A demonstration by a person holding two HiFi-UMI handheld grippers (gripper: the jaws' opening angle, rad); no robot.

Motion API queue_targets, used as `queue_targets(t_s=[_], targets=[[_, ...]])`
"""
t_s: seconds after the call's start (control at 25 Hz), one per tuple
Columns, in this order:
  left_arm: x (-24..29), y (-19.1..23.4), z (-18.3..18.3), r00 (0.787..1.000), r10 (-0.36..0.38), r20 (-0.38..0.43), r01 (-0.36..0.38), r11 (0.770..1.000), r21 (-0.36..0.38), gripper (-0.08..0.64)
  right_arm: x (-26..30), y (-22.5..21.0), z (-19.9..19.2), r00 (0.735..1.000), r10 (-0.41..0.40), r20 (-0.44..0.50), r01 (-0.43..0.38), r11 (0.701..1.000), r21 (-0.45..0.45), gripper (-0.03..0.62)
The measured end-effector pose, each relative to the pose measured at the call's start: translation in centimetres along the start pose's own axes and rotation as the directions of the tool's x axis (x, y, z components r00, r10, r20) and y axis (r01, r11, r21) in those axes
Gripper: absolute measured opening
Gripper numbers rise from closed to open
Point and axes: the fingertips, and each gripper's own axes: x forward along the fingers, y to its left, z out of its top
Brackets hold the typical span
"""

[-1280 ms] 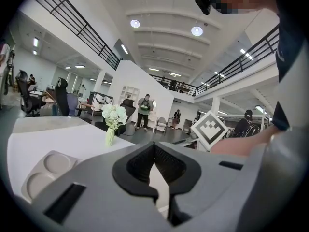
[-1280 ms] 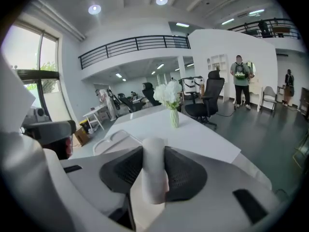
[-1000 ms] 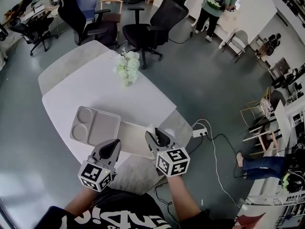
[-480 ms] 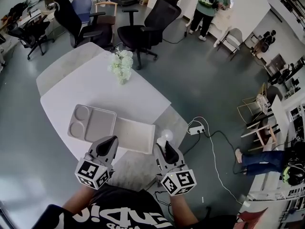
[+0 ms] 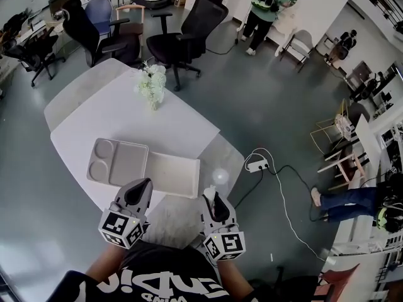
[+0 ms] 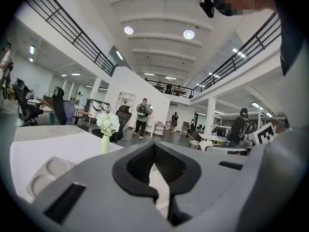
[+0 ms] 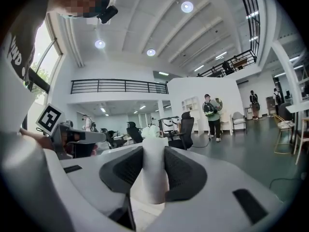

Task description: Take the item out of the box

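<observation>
My right gripper [image 5: 215, 200] stays clamped on the small white rounded item [image 5: 220, 177]. I have drawn it back toward me, so it now hangs just right of the shallow beige open box [image 5: 170, 172], apparently out. My left gripper [image 5: 140, 191] has its jaws together, empty.
</observation>
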Motion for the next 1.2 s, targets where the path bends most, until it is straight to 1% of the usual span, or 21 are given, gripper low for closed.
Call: queue_targets(t_s=[0.36,0.68,1.2], targets=[[-0.3,-0.7,-1.0,1.000,-0.004,-0.011,0.004,1.000,-0.008,0.009,-0.5,-0.6,-0.1,0.999,-0.035,0.015,0.035,0.999,0.016,0.152],[-0.8,-0.9,-0.8,1.000,0.000,-0.013,0.000,1.000,-0.010,0.009,-0.9,-0.5,0.2,0.999,-0.030,0.015,0.030,0.999,0.025,0.150],[-0.8,-0.8,-1.3,1.000,-0.002,-0.016,0.002,1.000,-0.019,0.009,-0.6,0.0,-0.5,1.000,-0.014,-0.002,0.014,1.000,0.026,0.150]])
